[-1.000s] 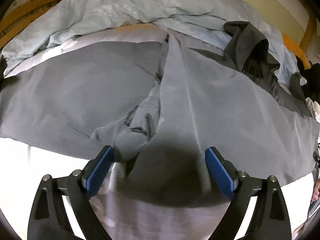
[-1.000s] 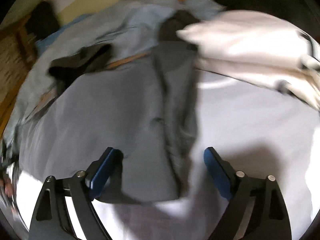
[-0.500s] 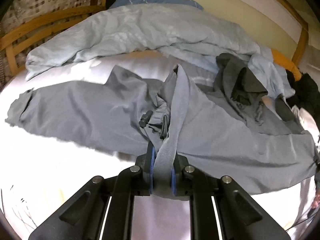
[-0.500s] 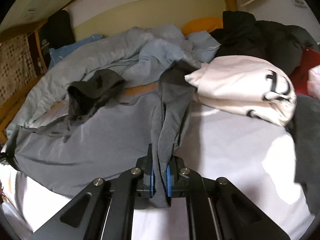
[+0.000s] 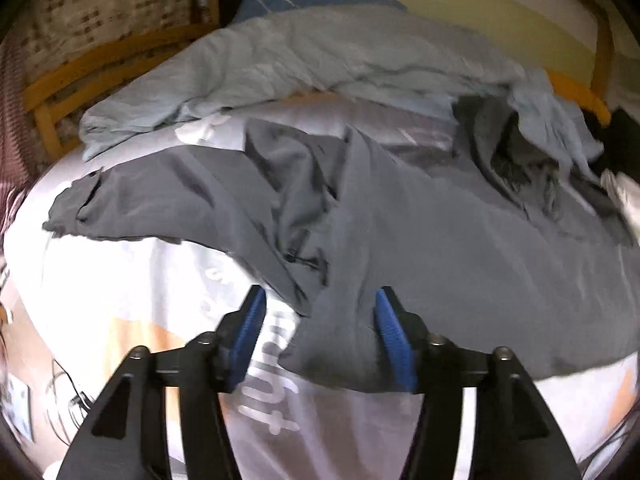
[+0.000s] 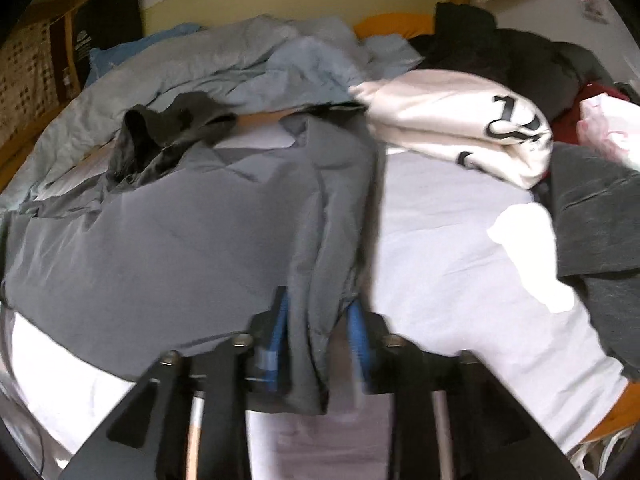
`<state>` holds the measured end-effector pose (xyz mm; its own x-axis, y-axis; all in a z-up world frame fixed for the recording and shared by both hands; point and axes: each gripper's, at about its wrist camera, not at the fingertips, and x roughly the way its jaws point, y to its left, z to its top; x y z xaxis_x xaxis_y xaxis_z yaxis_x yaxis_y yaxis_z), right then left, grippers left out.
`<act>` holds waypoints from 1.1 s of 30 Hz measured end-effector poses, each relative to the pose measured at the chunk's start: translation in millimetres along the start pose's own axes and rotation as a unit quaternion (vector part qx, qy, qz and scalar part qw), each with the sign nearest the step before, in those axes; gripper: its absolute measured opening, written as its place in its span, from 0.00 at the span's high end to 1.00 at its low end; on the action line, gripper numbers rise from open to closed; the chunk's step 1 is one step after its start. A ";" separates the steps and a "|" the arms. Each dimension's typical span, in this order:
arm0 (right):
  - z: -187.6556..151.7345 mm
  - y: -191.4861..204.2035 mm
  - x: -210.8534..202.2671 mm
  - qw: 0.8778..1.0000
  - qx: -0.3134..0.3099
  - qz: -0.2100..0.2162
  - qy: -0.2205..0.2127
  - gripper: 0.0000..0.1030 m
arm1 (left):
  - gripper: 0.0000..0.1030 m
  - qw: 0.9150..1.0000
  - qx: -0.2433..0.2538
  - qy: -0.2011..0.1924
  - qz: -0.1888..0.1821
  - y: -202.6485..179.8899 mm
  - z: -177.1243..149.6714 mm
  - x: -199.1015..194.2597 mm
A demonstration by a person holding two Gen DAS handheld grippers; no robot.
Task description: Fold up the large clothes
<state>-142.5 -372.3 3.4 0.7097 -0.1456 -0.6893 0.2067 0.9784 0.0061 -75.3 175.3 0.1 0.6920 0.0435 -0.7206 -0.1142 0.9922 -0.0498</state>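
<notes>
I see the grey garment (image 5: 420, 240) spread across the white bed sheet (image 5: 120, 280), its hem nearest me and its far end toward the pale blue duvet (image 5: 320, 52). My left tongs (image 5: 320, 336) have just been opening; the blue pads stand apart, a fold of the hem lies loose between them, nearer the right pad, and neither pad presses it. My right tongs (image 6: 320, 332) have also just been opening; the garment's (image 6: 200, 240) bunched edge hangs through the narrower gap, close to the left pad, and I cannot tell whether that pad touches it. The folded cream top (image 6: 460, 120) sits beyond the garment's right edge.
</notes>
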 end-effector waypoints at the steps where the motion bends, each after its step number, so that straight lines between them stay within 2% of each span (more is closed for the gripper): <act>1: 0.3 -1.4 -1.3 1.000 0.004 -0.012 -0.007 0.43 | 0.41 1.000 -0.011 -0.006 -0.003 4.6 1.9 -2.5; 2: 0.9 -1.5 -2.9 1.000 0.007 -0.020 -0.013 0.39 | 0.40 1.000 -0.020 -0.011 -0.004 9.7 2.0 -5.9; 5: 3.7 -7.2 -5.0 1.000 0.016 -0.014 -0.018 0.39 | 0.40 0.999 -0.038 -0.020 -0.011 19.4 3.9 -9.0; 10: 4.2 -5.3 -5.2 0.999 -0.003 -0.032 -0.023 0.37 | 0.39 0.999 -0.035 -0.023 -0.005 19.7 4.9 -8.9; 13: 4.8 2.5 -10.7 0.999 -0.012 -0.030 -0.042 0.24 | 0.35 0.999 -0.034 -0.034 0.003 19.5 6.8 -12.9; 15: 6.0 6.9 -16.0 0.997 -0.017 -0.031 -0.062 0.17 | 0.34 0.997 -0.031 -0.057 0.034 19.5 7.5 -20.9; 17: 6.7 11.6 -20.0 0.996 -0.026 -0.030 -0.075 0.17 | 0.33 0.996 -0.026 -0.073 0.044 18.9 7.5 -26.4; 23: 7.9 23.5 -9.1 0.997 -0.050 -0.037 -0.054 0.16 | 0.33 0.996 -0.037 -0.075 0.043 37.0 26.6 -27.7; 25: 8.3 25.5 -10.7 0.996 -0.055 -0.038 -0.061 0.16 | 0.32 0.992 -0.065 -0.094 0.050 58.9 41.0 -34.4; 28: 8.2 29.4 -10.1 0.994 -0.068 -0.055 -0.067 0.16 | 0.30 0.982 -0.122 -0.121 0.072 103.6 56.9 -42.4; 32: 10.3 33.3 -10.8 0.992 -0.076 -0.062 -0.076 0.16 | 0.30 0.971 -0.185 -0.112 0.104 171.1 74.4 -34.2; 33: 11.2 34.1 -11.8 0.993 -0.074 -0.056 -0.076 0.16 | 0.27 0.967 -0.198 -0.107 0.116 188.9 77.5 -29.1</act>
<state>-136.3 -338.8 19.8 0.7837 -0.2648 -0.5619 0.1975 0.9639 -0.1788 -61.8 370.5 65.3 0.7420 0.3259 -0.5859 -0.5192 0.8323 -0.1945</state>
